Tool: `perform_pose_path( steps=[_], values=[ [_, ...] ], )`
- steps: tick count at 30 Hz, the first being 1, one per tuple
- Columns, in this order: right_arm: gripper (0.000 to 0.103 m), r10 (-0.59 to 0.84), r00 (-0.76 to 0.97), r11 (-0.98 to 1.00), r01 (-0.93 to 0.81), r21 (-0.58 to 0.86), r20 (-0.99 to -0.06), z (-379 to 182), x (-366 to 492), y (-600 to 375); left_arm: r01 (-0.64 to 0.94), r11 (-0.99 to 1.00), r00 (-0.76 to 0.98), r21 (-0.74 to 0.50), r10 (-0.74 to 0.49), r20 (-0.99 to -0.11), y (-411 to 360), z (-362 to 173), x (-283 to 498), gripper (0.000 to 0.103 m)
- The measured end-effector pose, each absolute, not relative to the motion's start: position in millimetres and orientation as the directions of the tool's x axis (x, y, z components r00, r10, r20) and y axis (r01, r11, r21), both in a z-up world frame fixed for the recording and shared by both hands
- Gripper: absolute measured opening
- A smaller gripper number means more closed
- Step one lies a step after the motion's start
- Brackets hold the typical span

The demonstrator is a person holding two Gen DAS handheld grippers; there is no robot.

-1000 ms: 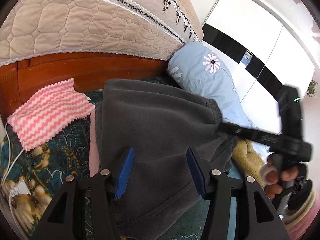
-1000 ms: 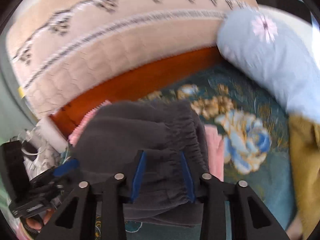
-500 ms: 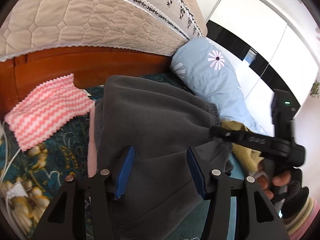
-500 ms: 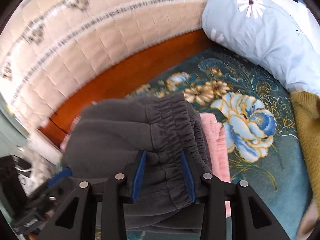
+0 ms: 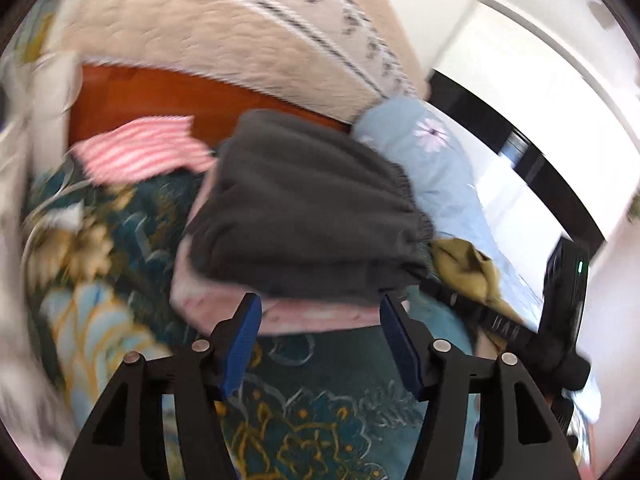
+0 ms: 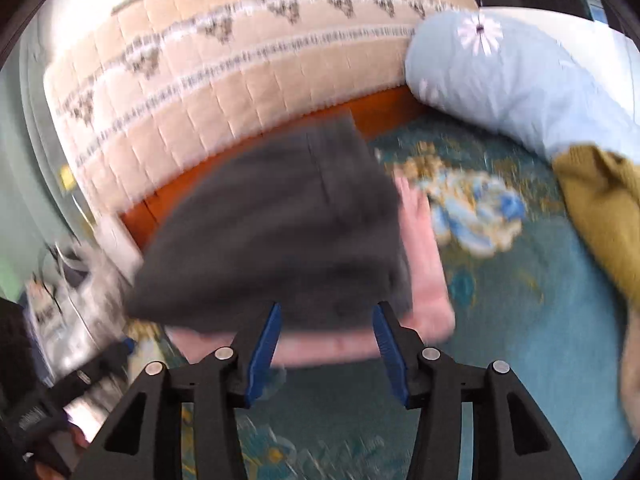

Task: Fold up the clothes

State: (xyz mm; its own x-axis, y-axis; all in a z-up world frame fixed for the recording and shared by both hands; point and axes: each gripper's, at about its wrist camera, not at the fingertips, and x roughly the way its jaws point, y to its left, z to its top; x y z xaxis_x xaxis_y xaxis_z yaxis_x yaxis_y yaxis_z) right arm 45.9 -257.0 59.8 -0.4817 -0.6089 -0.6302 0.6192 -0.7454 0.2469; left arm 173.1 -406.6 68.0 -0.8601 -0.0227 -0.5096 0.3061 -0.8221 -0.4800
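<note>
A folded dark grey garment (image 5: pixel 304 216) lies on a folded pink garment (image 5: pixel 320 316) on the floral teal bedspread (image 5: pixel 320 412). My left gripper (image 5: pixel 319 300) is open, its blue pads level with the stack's near edge and nothing between them. In the right wrist view the same grey garment (image 6: pixel 280 232) rests on the pink garment (image 6: pixel 424 264). My right gripper (image 6: pixel 327 308) is open just short of the stack's near edge. Both views are blurred by motion.
A pink-and-white zigzag cloth (image 5: pixel 140 148) lies at the back left by the wooden headboard (image 5: pixel 160 96) with its quilted beige cover. A light blue pillow (image 6: pixel 512 80) and a mustard garment (image 6: pixel 600 208) lie to the right. The right gripper's handle (image 5: pixel 560 320) shows in the left wrist view.
Both grippers have drawn back from the grey garment, which earlier sat between their fingers. It now rests flat on the pink garment beyond the fingertips.
</note>
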Motion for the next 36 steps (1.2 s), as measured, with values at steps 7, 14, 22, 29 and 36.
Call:
perform_pose_path(
  steps=[7,14,22,29,36],
  values=[
    [0.059,-0.606,-0.525,-0.763,0.595,0.251,-0.598,36,57,-259,0.498,-0.779,-0.774,-0.382,-0.2,-0.601,-386,41,158,0.067],
    [0.059,-0.583,-0.553,-0.767,0.615,0.179,-0.596,11,63,-266,0.634,-0.733,-0.641,-0.246,-0.32,-0.698,-384,19,149,0.068],
    [0.061,-0.589,-0.532,-0.756,0.63,0.18,-0.609,7,69,-267,0.657,-0.743,-0.59,-0.125,-0.404,-0.7,-374,19,147,0.073],
    [0.062,-0.576,-0.537,-0.751,0.645,0.141,-0.616,6,79,-274,0.643,-0.76,-0.591,-0.096,-0.413,-0.693,-367,19,148,0.075],
    [0.062,-0.57,-0.54,-0.748,0.653,0.119,-0.619,6,85,-278,0.649,-0.755,-0.585,-0.091,-0.419,-0.695,-368,19,144,0.075]
  ],
)
